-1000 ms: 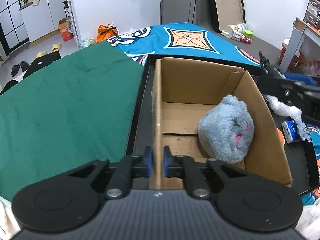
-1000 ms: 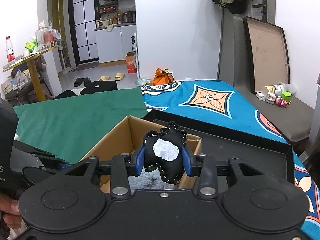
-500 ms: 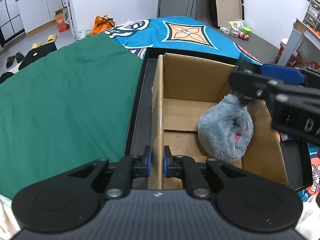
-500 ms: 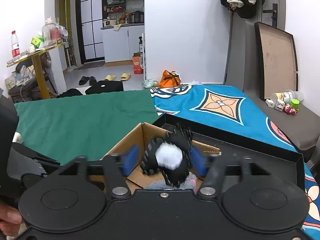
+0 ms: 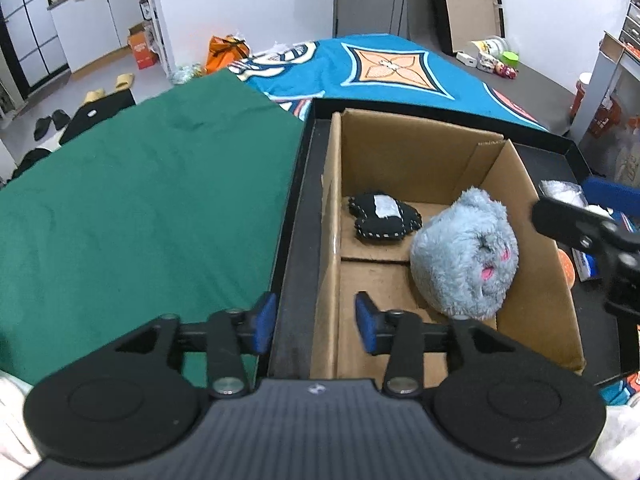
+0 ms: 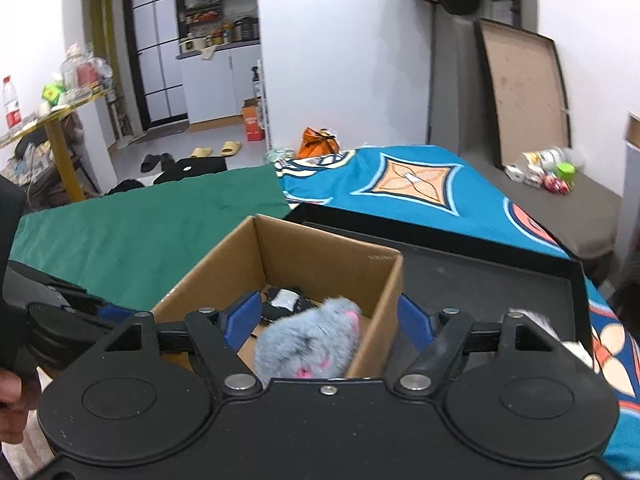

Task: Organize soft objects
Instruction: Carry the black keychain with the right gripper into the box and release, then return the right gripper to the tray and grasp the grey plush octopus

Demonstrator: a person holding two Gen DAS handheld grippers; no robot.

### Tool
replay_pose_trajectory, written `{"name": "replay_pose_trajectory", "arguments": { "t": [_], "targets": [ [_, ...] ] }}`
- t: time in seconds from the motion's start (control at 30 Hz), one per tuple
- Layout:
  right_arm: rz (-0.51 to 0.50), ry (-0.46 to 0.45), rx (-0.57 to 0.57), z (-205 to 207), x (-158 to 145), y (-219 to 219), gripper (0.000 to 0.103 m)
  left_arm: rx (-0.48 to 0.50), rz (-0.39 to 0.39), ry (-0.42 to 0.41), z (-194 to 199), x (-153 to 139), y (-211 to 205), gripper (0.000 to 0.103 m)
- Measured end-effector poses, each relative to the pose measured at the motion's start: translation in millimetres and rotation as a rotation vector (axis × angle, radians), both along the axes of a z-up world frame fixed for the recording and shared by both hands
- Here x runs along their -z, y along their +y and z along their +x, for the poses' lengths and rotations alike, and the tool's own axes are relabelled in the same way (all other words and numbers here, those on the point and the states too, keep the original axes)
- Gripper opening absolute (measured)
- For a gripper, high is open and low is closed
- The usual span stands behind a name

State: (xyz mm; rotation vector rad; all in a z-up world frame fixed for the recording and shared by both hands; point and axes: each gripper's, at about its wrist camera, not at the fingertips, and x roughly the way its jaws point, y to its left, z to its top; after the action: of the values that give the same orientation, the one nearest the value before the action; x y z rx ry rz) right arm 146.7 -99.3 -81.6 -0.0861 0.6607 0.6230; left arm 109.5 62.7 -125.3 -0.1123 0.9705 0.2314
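A cardboard box point(image 5: 416, 168) is seen standing in a black tray point(image 5: 298, 216), which lies on a bed beside a green cloth point(image 5: 140, 208). On the box floor a black toy point(image 5: 384, 218) with white stitching is laid near the far wall. A grey plush point(image 5: 466, 256) is propped against the right wall of the box, just beside the black toy.

The left gripper point(image 5: 316, 322) is held over the box's left wall, its fingers opening, the wall between them but not pressed. The right gripper point(image 6: 326, 320) is held above the box, fingers opening, nothing gripped.
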Motion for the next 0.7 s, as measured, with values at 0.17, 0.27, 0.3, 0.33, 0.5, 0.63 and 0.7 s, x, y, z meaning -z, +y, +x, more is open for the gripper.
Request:
{"name": "replay_pose_trajectory", "arguments": {
  "t": [0.17,0.27,0.3,0.33,0.5,0.63,0.7],
  "targets": [
    [0.009,0.017,0.057,1.6,5.3,-21.8,0.074,-0.014,0.024,-0.004,0.6,-4.0,-4.6,0.058],
    [0.014,0.03,0.082,3.5,11.3,-33.7,0.074,-0.017,0.043,-0.004,1.5,-4.6,-9.2,0.063],
    [0.012,0.033,0.091,3.9,13.8,-37.4,0.074,-0.016,0.049,-0.004,1.7,-4.6,-10.7,0.063],
    [0.008,0.035,0.099,4.0,16.1,-40.5,0.074,-0.016,0.053,-0.003,2.0,-4.4,-11.9,0.065],
    [0.0,0.053,0.139,6.6,27.3,-58.5,0.074,-0.021,0.065,0.003,3.9,-3.7,-16.3,0.067],
    [-0.014,0.04,0.196,11.4,35.2,-79.9,0.074,-0.014,0.081,-0.001,5.7,-4.6,-20.0,0.068],
    [-0.018,0.036,0.211,11.8,36.4,-84.0,0.073,-0.014,0.086,0.0,5.8,-4.3,-20.3,0.068]
  ]
}}
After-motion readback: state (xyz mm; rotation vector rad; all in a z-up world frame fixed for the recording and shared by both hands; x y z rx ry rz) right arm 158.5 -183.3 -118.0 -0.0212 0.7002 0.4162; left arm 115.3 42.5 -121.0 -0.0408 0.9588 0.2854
